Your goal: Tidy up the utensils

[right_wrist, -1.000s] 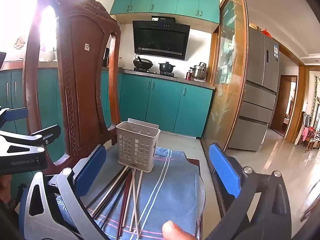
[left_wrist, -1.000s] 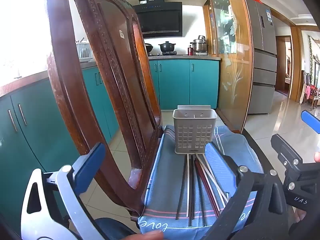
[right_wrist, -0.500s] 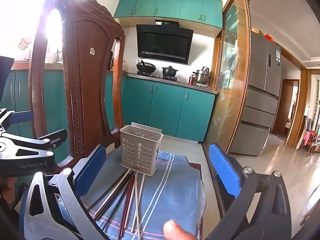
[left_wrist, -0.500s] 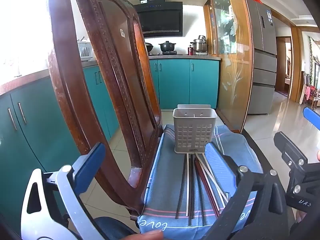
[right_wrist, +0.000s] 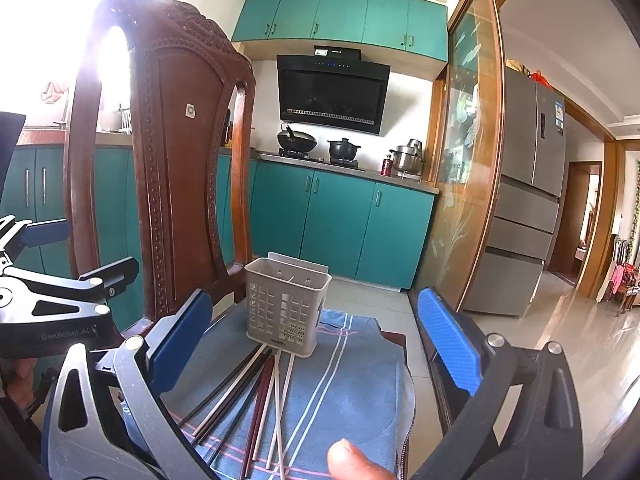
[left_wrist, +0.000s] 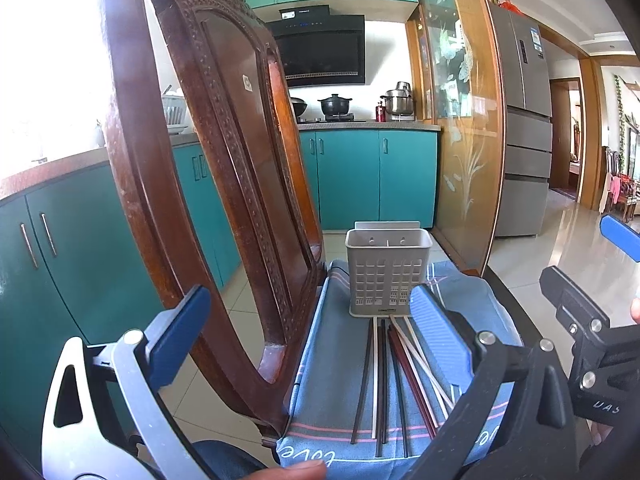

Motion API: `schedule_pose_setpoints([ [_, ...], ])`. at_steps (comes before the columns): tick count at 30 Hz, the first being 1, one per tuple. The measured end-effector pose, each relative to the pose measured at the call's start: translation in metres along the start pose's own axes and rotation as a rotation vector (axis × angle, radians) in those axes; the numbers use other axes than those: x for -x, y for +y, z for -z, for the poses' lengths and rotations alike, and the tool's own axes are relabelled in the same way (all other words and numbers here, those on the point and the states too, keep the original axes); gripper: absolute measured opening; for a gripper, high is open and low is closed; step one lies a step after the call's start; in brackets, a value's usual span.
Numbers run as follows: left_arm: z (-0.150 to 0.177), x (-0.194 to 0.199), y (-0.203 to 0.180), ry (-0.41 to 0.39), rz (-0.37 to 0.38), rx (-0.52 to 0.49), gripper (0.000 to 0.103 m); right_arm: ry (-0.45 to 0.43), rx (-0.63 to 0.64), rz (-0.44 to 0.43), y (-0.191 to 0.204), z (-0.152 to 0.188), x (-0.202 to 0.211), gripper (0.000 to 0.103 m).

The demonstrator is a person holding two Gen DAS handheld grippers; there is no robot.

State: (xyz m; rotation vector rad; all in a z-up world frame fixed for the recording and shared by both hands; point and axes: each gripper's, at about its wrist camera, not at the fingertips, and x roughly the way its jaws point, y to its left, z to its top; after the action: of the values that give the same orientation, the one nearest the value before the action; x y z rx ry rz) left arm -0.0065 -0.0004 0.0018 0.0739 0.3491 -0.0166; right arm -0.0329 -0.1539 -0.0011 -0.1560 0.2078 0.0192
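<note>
A grey perforated utensil holder [left_wrist: 387, 271] stands upright on a blue striped cloth [left_wrist: 332, 364] over a chair seat; it also shows in the right wrist view [right_wrist: 285, 307]. Several chopsticks [left_wrist: 394, 376], black, white and dark red, lie flat on the cloth in front of it, fanned out in the right wrist view [right_wrist: 256, 396]. My left gripper [left_wrist: 310, 334] is open and empty, held above the near end of the chopsticks. My right gripper [right_wrist: 316, 338] is open and empty, also above the cloth.
The carved wooden chair back [left_wrist: 208, 184] rises close on the left [right_wrist: 172, 152]. Teal cabinets [left_wrist: 360, 176], a stove with pots [right_wrist: 320, 148], a glass partition [right_wrist: 468, 160] and a fridge [right_wrist: 532, 208] stand behind. Tiled floor [right_wrist: 580, 340] lies to the right.
Both views have shifted slightly; the right gripper has risen a little and tilted. The holder and chopsticks have not moved. Both grippers stay open.
</note>
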Motion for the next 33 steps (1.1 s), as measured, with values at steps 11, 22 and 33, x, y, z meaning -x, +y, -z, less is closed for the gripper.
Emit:
schedule_pose_setpoints([
  [11, -0.0019, 0.0016, 0.0002, -0.006, 0.0, 0.005, 0.099, -0.008, 0.005, -0.006, -0.0003, 0.0004, 0.0018, 0.1],
  [22, -0.0007, 0.0045, 0.002, -0.007, -0.001, 0.005, 0.099, -0.011, 0.011, -0.004, -0.0001, 0.0007, 0.0028, 0.1],
  [33, -0.0016, 0.0047, 0.0031, -0.008, -0.002, 0.007, 0.099, -0.022, 0.025, -0.006, 0.0017, 0.0003, 0.0055, 0.1],
])
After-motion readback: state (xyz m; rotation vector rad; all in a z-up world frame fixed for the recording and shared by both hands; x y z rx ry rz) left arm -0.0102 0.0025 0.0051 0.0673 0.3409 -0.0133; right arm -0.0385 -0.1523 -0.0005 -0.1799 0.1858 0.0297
